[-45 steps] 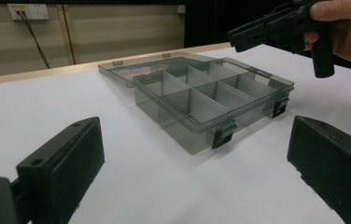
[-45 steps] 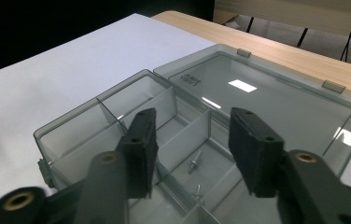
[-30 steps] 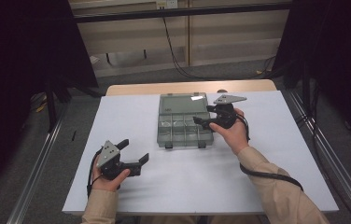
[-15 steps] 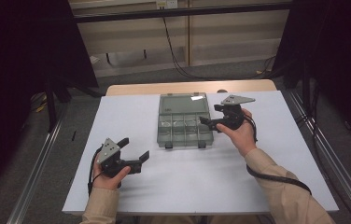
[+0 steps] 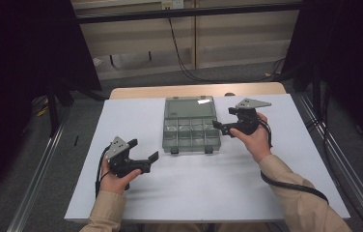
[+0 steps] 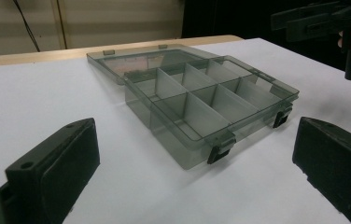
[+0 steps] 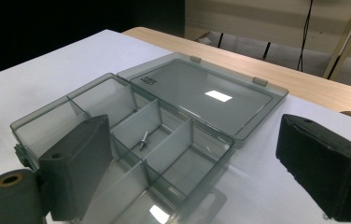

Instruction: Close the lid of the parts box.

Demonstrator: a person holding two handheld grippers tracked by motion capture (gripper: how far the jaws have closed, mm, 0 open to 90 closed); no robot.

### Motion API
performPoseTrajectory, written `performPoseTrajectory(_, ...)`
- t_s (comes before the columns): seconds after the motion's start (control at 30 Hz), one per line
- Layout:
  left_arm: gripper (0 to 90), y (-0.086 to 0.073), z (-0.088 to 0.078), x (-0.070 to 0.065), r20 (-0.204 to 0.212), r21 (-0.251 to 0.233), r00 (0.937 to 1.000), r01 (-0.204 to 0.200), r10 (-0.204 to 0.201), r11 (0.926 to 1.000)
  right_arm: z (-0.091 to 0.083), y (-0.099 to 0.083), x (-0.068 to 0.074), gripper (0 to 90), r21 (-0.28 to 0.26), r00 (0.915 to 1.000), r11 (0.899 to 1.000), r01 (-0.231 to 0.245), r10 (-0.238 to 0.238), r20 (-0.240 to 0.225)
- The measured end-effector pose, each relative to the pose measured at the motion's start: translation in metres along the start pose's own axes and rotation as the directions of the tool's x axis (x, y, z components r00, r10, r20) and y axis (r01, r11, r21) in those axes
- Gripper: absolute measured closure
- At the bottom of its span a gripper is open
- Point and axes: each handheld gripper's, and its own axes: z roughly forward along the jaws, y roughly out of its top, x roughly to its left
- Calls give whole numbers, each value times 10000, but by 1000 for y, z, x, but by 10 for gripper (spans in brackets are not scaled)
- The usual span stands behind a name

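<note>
The translucent grey plastic compartment box (image 5: 189, 131) lies flat on the table, lid (image 7: 206, 95) open and folded flat behind it. Dividers split the tray into several compartments. A small silver metal screw (image 7: 143, 139) rests in one compartment.

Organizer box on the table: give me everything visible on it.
The organizer box is smoky see-through plastic, open, its lid folded flat behind on two hinges. Thin dividers split the tray into small compartments; two dark latches hang at the front edge. It lies flat on the white tabletop, toward the far middle. One small metal screw lies in a compartment; the others look empty. Neither gripper touches it.
</note>
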Motion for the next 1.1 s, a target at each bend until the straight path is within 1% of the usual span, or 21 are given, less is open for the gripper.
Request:
performPoseTrajectory(0.07,4,2,3,1,-97,36,10000,-1,1,10000,-1,0,-2,95,-9,10000,10000,19,-19,26)
performPoseTrajectory(0.1,5,2,5,2,-44,-9,10000,53,-53,10000,-2,0,-3,95,4,10000,10000,66,-66,57)
performPoseTrajectory(0.13,5,3,6,3,-131,5,9998,115,-115,9999,-3,0,-4,94,10,9999,10000,-3,3,104)
performPoseTrajectory(0.2,4,4,9,6,-129,30,9998,154,-153,9999,-4,0,-6,88,-2,9999,10000,29,-29,126)
performPoseTrajectory(0.23,5,5,11,7,-163,30,9995,253,-253,9997,-4,0,-7,87,25,9998,10000,-23,23,191)
performPoseTrajectory(0.3,5,7,14,9,-234,97,9995,233,-231,9997,-5,0,-10,86,19,9996,10000,31,-31,272)
performPoseTrajectory(0.37,5,9,16,10,-302,165,9994,147,-142,9998,-6,-1,-12,83,-28,9993,10000,-67,68,360)
performPoseTrajectory(0.4,4,10,18,11,-277,121,9995,175,-171,9998,-7,-1,-13,81,-13,9992,10000,-88,88,394)
performPoseTrajectory(0.47,5,14,21,13,-437,160,9989,171,-164,9997,-7,-2,-16,79,-65,9986,9998,-172,175,490)
performPoseTrajectory(0.5,6,17,23,15,-463,92,9986,254,-250,9996,-7,-2,-17,79,-83,9985,9998,-190,194,518)
performPoseTrajectory(0.63,11,24,29,21,-643,67,9974,343,-338,9994,-7,-2,-22,75,-86,9969,9995,-288,293,725)
performPoseTrajectory(0.73,16,28,37,27,-770,154,9961,439,-426,9989,-4,-2,-25,74,-94,9966,9996,-280,286,772)
performPoseTrajectory(0.8,19,30,41,31,-840,254,9956,436,-413,9987,-2,-3,-27,74,-52,9964,9994,-338,341,776)
performPoseTrajectory(0.9,25,33,49,37,-906,331,9951,430,-399,9985,3,-2,-28,74,23,9958,9996,-286,283,869)
performPoseTrajectory(0.97,25,35,55,42,-962,339,9941,534,-500,9980,7,-1,-29,75,44,9958,9994,-341,336,849)
performPoseTrajectory(1.0,25,36,57,44,-998,364,9938,527,-489,9979,9,-1,-29,76,56,9957,9996,-289,283,884)
performPoseTrajectory(1.07,26,36,64,47,-1108,456,9925,563,-510,9974,13,-1,-30,77,77,9955,9995,-315,307,892)
performPoseTrajectory(1.1,29,37,66,49,-1088,556,9928,558,-495,9969,15,-1,-30,79,62,9957,9994,-336,330,870)
